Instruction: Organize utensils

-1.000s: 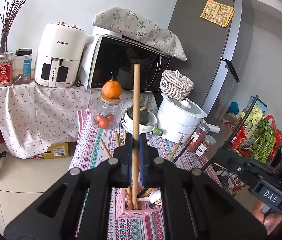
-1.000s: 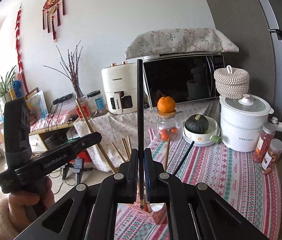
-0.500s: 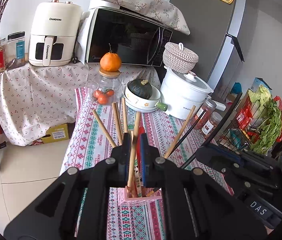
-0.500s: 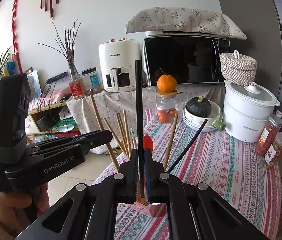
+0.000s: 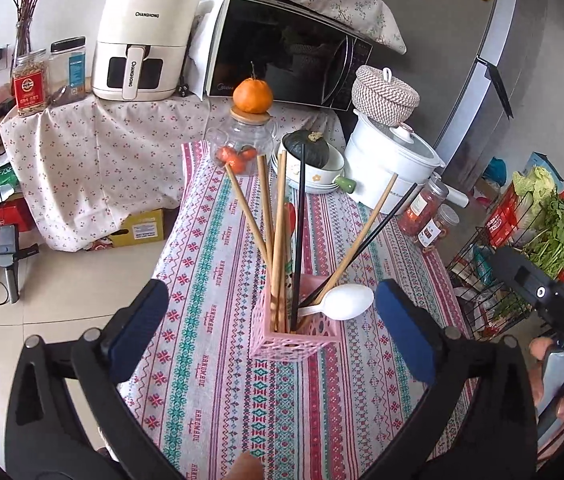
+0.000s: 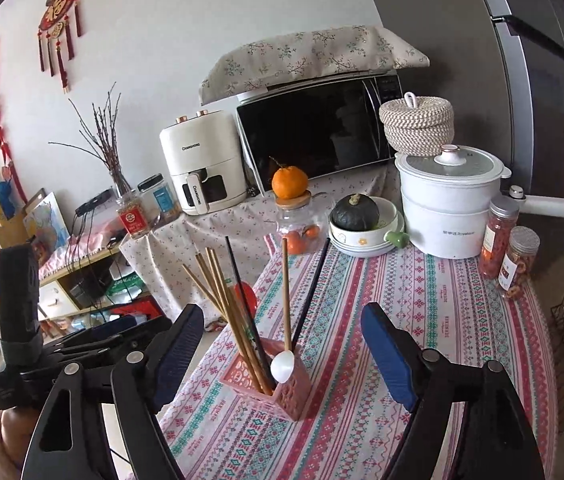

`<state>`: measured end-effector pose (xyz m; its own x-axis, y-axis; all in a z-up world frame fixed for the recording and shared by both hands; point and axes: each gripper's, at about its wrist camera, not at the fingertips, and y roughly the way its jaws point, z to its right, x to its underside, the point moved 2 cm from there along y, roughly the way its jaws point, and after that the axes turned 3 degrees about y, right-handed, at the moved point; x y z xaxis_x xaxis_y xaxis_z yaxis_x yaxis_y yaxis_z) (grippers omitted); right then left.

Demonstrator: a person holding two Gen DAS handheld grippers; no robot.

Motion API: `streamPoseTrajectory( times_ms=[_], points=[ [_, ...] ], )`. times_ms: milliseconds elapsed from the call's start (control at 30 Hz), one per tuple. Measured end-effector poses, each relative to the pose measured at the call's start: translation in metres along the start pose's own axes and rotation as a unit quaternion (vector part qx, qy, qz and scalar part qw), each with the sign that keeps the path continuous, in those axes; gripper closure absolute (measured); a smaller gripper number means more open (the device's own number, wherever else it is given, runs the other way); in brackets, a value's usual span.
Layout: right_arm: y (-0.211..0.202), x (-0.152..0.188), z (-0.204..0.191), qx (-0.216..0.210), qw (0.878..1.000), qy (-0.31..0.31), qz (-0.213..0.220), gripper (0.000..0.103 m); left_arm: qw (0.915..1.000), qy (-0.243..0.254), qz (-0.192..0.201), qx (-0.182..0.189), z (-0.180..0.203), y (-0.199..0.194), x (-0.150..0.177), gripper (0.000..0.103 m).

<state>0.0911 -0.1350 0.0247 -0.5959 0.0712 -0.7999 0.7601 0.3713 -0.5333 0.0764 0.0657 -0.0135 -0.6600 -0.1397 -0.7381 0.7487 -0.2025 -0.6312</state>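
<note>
A pink perforated holder (image 5: 295,338) stands on the patterned tablecloth (image 5: 218,280). It holds several wooden chopsticks (image 5: 280,232), black chopsticks (image 5: 301,232) and a white spoon (image 5: 345,301). My left gripper (image 5: 272,328) is open and empty, its blue pads either side of the holder, just in front of it. In the right wrist view the holder (image 6: 270,380), wooden chopsticks (image 6: 226,304) and spoon (image 6: 282,365) show too. My right gripper (image 6: 282,360) is open and empty, just short of the holder.
At the table's far end stand a glass jar (image 5: 242,148) with an orange on top, a bowl holding a dark squash (image 5: 313,160), a white cooker (image 5: 389,168) and two spice jars (image 5: 425,212). A wire rack with greens (image 5: 521,248) stands at the right.
Both grippers have opened and pulled back. The wooden chopstick from the left gripper and the black chopstick from the right gripper now stand in the pink holder.
</note>
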Motion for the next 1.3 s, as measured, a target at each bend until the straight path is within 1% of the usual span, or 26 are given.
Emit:
streamPoseTrajectory(
  times_ms=[33, 67, 133, 200, 233, 333, 400, 567, 667, 800, 967, 1300],
  points=[
    [-0.005, 0.002, 0.002, 0.016, 1.0, 0.001, -0.004, 0.004, 1.0, 0.005, 0.003, -0.002, 0.003, -0.005, 0.005, 0.0],
    [-0.011, 0.004, 0.004, 0.028, 1.0, 0.001, -0.003, 0.0, 0.9999, 0.013, 0.006, -0.009, 0.007, -0.01, 0.01, 0.0],
    [-0.022, 0.013, 0.007, 0.052, 0.999, -0.002, -0.008, 0.0, 0.9993, 0.025, 0.01, -0.026, 0.014, -0.021, 0.02, 0.0],
    [-0.029, 0.024, 0.009, 0.077, 0.996, -0.013, -0.034, 0.0, 0.9986, 0.041, -0.002, -0.034, 0.021, -0.03, 0.028, 0.0],
    [-0.033, 0.028, 0.01, 0.087, 0.995, -0.016, -0.037, 0.0, 0.9982, 0.046, -0.001, -0.038, 0.024, -0.034, 0.032, 0.0],
    [-0.05, 0.041, 0.015, 0.117, 0.992, -0.01, -0.033, 0.0, 0.9967, 0.058, 0.013, -0.055, 0.033, -0.049, 0.041, 0.0],
    [-0.06, 0.045, 0.017, 0.132, 0.991, -0.003, -0.029, 0.0, 0.996, 0.067, 0.02, -0.057, 0.038, -0.057, 0.046, 0.0],
    [-0.081, 0.057, 0.019, 0.15, 0.989, -0.007, -0.011, 0.0, 0.9941, 0.076, 0.04, -0.067, 0.046, -0.066, 0.049, 0.0],
    [-0.08, 0.061, 0.016, 0.153, 0.988, -0.021, -0.011, 0.0, 0.9931, 0.084, 0.047, -0.068, 0.051, -0.066, 0.05, 0.0],
    [-0.074, 0.064, 0.016, 0.152, 0.988, -0.024, -0.014, 0.0, 0.9929, 0.088, 0.043, -0.068, 0.056, -0.06, 0.052, 0.0],
    [-0.071, 0.064, 0.023, 0.151, 0.988, -0.01, -0.017, 0.0, 0.9927, 0.09, 0.04, -0.07, 0.059, -0.06, 0.056, 0.0],
    [-0.071, 0.064, 0.027, 0.16, 0.987, 0.001, -0.016, 0.0, 0.9929, 0.078, 0.037, -0.082, 0.059, -0.058, 0.057, 0.0]
  ],
)
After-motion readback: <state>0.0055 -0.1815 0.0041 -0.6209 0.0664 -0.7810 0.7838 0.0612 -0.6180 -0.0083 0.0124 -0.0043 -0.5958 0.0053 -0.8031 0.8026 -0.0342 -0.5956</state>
